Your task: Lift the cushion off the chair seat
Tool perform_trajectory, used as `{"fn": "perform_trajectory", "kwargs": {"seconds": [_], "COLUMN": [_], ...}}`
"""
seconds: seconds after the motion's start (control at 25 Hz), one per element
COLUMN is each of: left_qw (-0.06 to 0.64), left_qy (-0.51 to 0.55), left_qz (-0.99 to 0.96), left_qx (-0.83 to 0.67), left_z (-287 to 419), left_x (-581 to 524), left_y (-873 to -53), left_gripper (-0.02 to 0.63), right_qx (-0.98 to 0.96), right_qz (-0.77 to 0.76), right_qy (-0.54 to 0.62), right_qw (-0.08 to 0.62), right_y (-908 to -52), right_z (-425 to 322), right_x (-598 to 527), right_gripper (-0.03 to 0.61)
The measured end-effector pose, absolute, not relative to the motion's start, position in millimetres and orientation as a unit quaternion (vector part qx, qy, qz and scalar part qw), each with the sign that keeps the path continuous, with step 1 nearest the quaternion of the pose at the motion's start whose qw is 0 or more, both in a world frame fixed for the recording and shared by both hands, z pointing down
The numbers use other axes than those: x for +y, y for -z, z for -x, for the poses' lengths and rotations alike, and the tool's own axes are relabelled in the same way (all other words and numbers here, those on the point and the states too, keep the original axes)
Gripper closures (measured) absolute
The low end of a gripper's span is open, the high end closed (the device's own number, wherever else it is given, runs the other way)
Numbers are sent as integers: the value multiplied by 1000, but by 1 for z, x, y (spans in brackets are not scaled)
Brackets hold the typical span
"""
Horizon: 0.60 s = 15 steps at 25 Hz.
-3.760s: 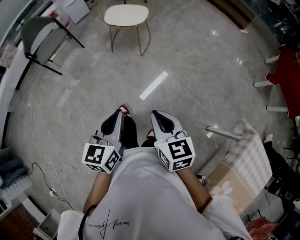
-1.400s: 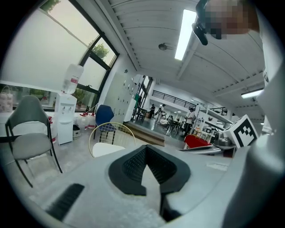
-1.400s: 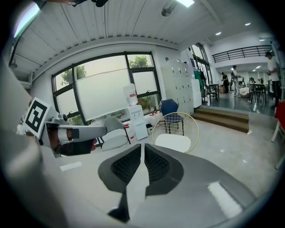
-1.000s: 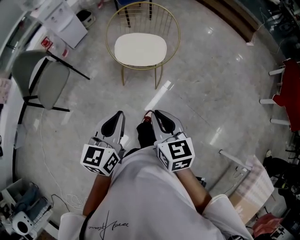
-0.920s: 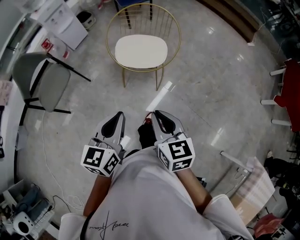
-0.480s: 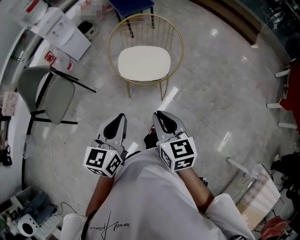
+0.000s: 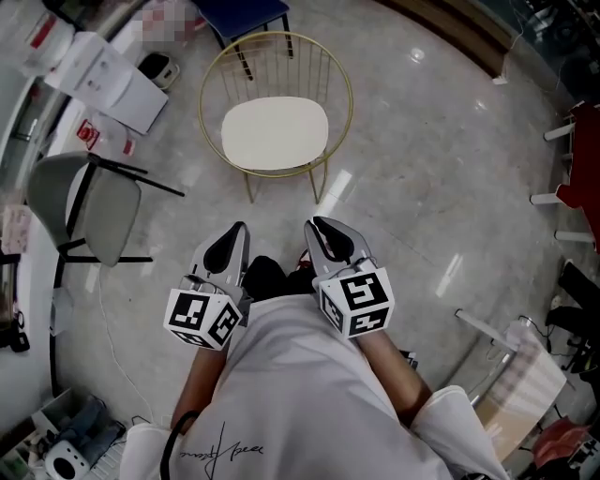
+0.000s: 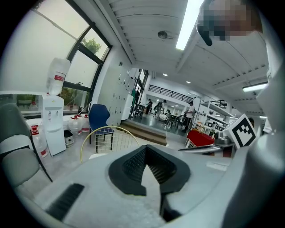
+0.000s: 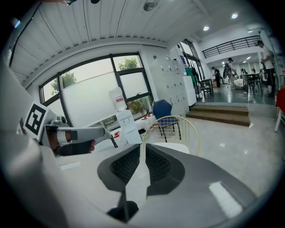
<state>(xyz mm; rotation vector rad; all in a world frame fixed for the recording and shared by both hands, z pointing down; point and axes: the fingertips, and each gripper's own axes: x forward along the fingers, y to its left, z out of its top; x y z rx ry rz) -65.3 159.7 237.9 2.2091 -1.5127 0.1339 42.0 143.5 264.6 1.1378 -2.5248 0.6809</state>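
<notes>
The person's white shirt (image 7: 300,394) fills the bottom of the head view & hides the legs and most of the feet. The left gripper (image 7: 236,236) and right gripper (image 7: 321,234) sit side by side in front of the body, both well short of the chair (image 7: 352,94). The cushion (image 7: 275,134) lies flat on the seat, untouched.

In the left gripper view the jaws are fully closed w/ nothing in them. The gripper's own body blocks nearly all of the cushion there, so only the chair's gold hoop & back wires show. In the right gripper view the jaws are all but closed, having just eased apart a hair. That leaves a thin slit w/ nothing in it, and part of the cushion shows above the tips.

Cut off by the frame edges in the head view: a grey chair (image 7: 89,206) at left, a blue chair (image 7: 239,14) at top, and red furniture (image 7: 583,141) at right.

Writing: a script print (image 7: 220,445) on the shirt, probably a signature, not legible. The water dispenser (image 8: 54,124) carries a bottle w/ a red label, too small to read. The gripper cubes bear black-&-white square markers, no text.
</notes>
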Motion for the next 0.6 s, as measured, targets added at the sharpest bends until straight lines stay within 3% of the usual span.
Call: {"fn": "perform_trajectory", "kwargs": {"seconds": [0.6], "left_qw": [263], "left_qy": [-67], "left_qz": [-806], "left_qx": [-526], "left_z": [84], "left_x": [90], "left_y": [-266], "left_gripper": [609], "right_qx": [-854], "right_qz": [-417], "right_qy": [-268], "right_qw": [155], "right_y": [-286], "right_z": [-24], "right_x": [79], "right_gripper": [537]}}
